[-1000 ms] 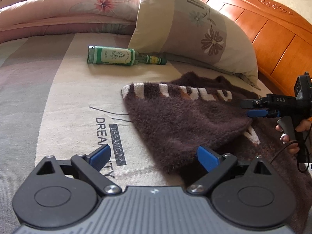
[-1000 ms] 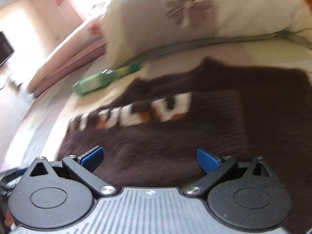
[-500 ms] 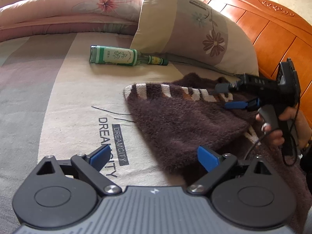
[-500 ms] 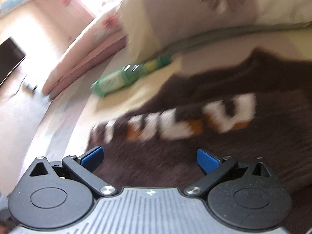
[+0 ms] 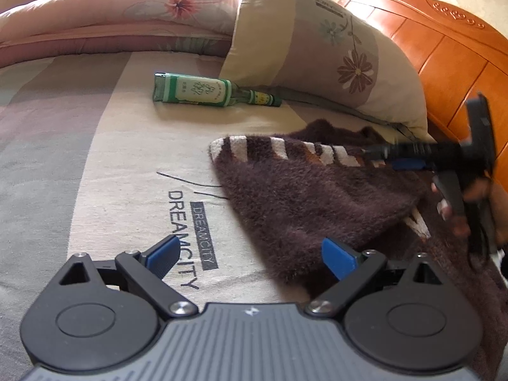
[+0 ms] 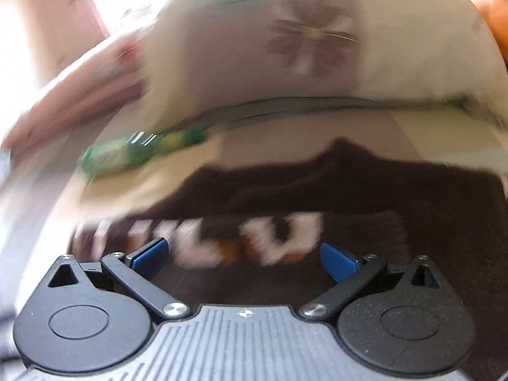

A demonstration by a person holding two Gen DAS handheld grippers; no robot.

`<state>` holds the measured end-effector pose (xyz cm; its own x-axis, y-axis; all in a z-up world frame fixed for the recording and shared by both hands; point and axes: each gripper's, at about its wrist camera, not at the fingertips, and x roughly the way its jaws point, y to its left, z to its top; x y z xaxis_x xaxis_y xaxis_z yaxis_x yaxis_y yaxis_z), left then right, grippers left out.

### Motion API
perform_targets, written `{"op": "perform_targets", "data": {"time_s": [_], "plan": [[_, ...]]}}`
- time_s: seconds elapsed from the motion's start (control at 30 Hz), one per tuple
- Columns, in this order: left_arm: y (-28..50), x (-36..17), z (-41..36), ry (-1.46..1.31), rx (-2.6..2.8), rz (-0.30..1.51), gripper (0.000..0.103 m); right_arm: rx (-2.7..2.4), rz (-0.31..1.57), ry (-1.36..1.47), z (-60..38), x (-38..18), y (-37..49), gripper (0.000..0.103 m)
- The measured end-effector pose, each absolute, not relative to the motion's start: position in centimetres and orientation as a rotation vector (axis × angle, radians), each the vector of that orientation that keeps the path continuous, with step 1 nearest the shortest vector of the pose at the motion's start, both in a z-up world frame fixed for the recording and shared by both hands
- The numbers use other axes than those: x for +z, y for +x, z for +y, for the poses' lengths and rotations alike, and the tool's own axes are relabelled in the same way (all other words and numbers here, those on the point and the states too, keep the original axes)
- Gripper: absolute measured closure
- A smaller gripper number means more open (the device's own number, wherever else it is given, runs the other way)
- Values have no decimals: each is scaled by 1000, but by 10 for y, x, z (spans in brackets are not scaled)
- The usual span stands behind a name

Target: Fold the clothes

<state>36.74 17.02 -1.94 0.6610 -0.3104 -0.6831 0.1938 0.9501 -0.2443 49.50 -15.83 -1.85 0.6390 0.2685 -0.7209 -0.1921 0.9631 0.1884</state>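
Right tool (image 5: 409, 158) swung further in over the brown fuzzy sweater (image 5: 311, 203) since a second ago, fingers spread wide, left tool (image 5: 250, 254) wide, empty, sweater partly folded on the bed (image 5: 95, 165), white lettering showing, near pillow (image 5: 333, 50)

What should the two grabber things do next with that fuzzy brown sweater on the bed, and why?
Probably lower the right gripper onto the brown sweater near its white lettering and close the jaws. Both grippers are open and hold nothing, the sweater lies only partly folded, and the left gripper waits at its near edge.
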Motion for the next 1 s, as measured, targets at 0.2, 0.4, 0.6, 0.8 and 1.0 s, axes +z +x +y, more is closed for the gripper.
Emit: {"op": "perform_targets", "data": {"time_s": [0.2, 0.4, 0.6, 0.8, 1.0], "plan": [[366, -17, 174, -160, -283, 791, 7, 326, 792, -33, -105, -33, 465, 0], [365, -13, 173, -158, -309, 786, 7, 278, 758, -153, -97, -40, 436, 0], [361, -9, 169, -152, -340, 771, 7, 292, 776, -164, -106, -51, 416, 0], [356, -1, 186, -179, -345, 745, 7, 358, 764, -100, -92, -13, 428, 0], [351, 4, 219, -262, -303, 716, 7, 386, 830, -107, -34, -10, 483, 0]]}}
